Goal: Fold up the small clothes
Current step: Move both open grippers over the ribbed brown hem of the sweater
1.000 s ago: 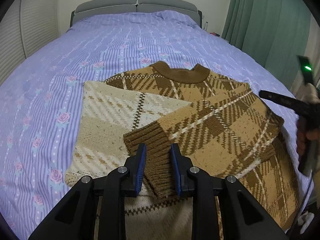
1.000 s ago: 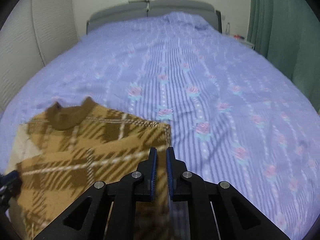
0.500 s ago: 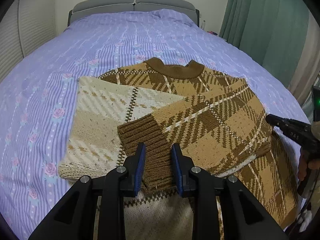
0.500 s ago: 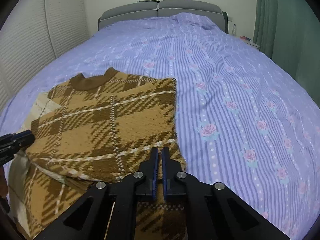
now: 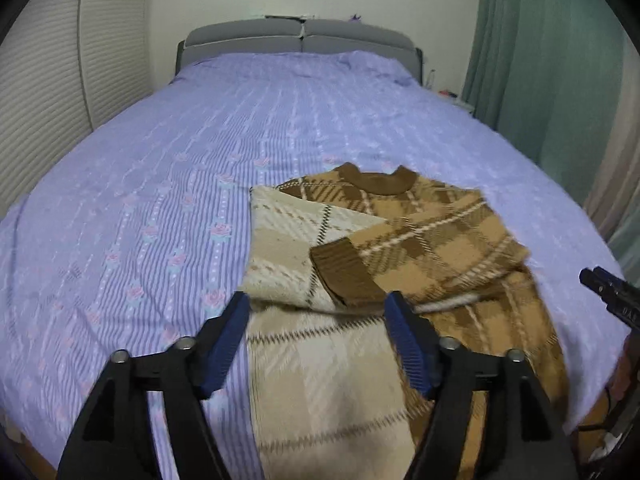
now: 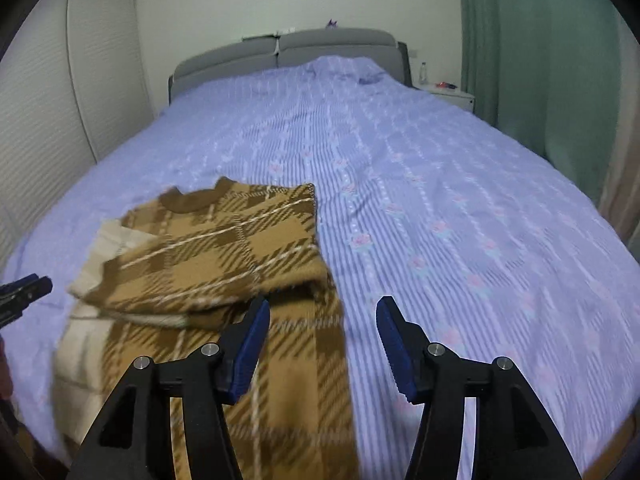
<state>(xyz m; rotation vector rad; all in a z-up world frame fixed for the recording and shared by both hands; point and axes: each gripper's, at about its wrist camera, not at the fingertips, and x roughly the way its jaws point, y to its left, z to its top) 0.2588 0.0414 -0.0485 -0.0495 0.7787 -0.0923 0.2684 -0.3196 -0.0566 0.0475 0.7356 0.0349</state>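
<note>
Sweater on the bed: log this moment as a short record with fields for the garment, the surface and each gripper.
garment: brown plaid sweater, both sleeves folded across the body, cuff on top
surface: purple flowered bedspread
left gripper: open, above the sweater, holding nothing
right gripper: open, over the sweater's right edge, holding nothing
bottom fold: not yet done

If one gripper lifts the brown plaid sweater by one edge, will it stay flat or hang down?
The sweater would likely sag and hang: its folded sleeve already drapes softly over the body. The thick knit and ribbed cuff suggest some weight, so the folds may slide open. It probably grips the bedspread rather than slipping.
</note>
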